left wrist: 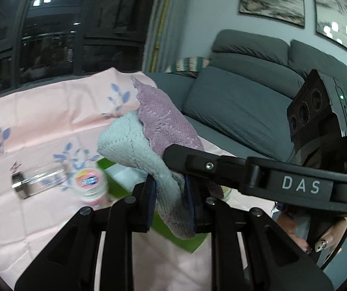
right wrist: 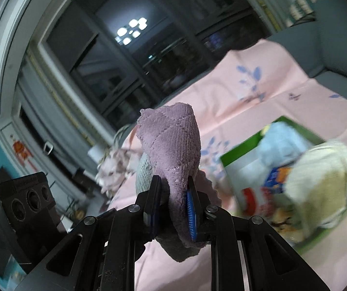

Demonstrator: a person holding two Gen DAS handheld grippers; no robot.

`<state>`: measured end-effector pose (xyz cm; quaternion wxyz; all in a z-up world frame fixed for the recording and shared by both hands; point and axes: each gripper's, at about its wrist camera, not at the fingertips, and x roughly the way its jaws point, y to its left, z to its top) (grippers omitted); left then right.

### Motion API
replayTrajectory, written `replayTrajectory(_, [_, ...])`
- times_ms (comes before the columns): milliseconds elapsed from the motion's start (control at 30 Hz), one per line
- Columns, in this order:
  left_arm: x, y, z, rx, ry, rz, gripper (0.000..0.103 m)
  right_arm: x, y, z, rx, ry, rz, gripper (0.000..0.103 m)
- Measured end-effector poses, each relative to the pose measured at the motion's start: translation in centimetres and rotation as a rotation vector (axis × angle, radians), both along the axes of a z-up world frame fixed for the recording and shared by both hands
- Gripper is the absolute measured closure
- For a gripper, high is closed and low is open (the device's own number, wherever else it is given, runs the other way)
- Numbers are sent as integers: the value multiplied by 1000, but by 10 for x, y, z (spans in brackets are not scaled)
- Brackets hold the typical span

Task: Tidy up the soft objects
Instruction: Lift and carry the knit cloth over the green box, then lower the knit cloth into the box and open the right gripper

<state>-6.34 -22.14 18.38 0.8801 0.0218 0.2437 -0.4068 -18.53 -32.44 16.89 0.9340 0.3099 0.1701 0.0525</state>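
Observation:
A purple and pale grey-green knitted cloth (left wrist: 149, 131) is held up off the pink table by both grippers. My left gripper (left wrist: 169, 196) is shut on its grey-green part, which bunches between the blue pads. My right gripper (right wrist: 173, 201) is shut on the purple end of the cloth (right wrist: 173, 145). In the left wrist view the right gripper (left wrist: 258, 172) crosses in front, its finger reaching to the cloth. A green box (right wrist: 319, 145) on the table holds a light blue cloth (right wrist: 282, 140) and a cream towel (right wrist: 319, 181).
A pink flowered tablecloth (left wrist: 40, 111) covers the table. On it lie a clear glass jar (left wrist: 37, 181) on its side and a small bottle with a printed cap (left wrist: 89, 181). A grey sofa (left wrist: 258, 84) stands behind, and dark windows (right wrist: 125, 60) beyond the table.

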Motion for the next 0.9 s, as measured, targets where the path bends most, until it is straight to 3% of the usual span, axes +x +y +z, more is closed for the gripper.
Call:
replayTrajectory(167, [11, -36, -15, 19, 53, -52, 85, -6, -34, -17, 67, 30, -83, 82])
replayTrajectory(367, [31, -67, -45, 93, 135, -49, 84, 11, -59, -48, 127, 164, -146, 82])
replayTrajectory(600, [51, -82, -73, 140, 245, -43, 84, 27, -75, -77, 154, 299, -189, 82])
replayTrajectory(900, [55, -95, -90, 191, 297, -31, 81, 25, -88, -94, 169, 388, -249, 82])
